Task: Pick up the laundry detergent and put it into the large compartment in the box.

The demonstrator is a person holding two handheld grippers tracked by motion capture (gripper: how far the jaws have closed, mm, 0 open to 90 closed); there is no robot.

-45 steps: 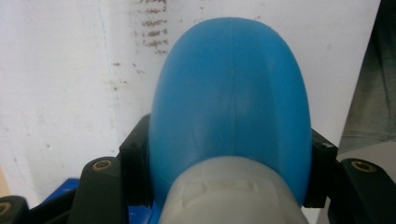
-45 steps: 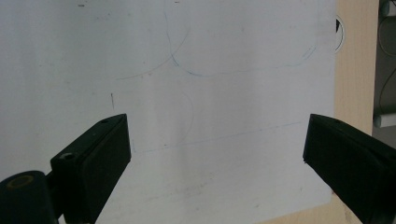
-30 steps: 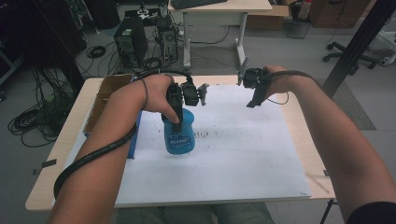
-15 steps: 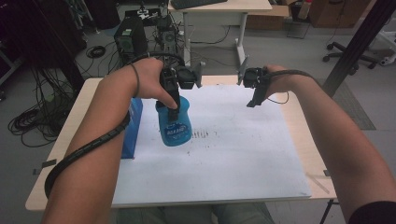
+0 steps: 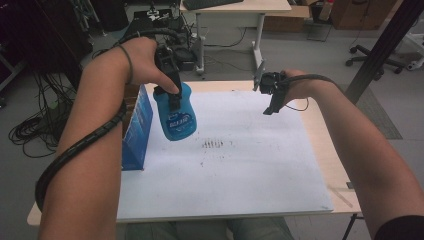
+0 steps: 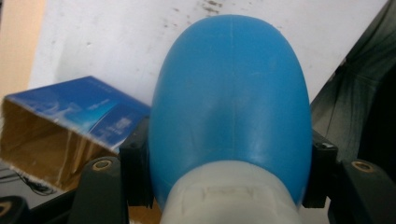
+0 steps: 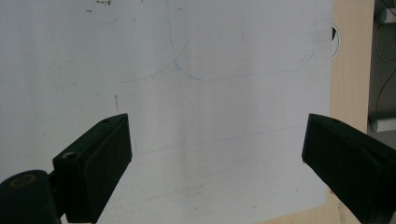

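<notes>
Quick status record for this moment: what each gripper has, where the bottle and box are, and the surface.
left gripper: shut on the blue bottle, jaws on either side near its white cap end
bottle: lifted off the table, hanging above the white sheet
right gripper: open, nothing between the jaws, over the sheet near its far right edge
box: blue, on the table's left side beside the bottle, one end open in the left gripper view
sheet: dark marks near its middle, faint pen lines
table: light wood
</notes>
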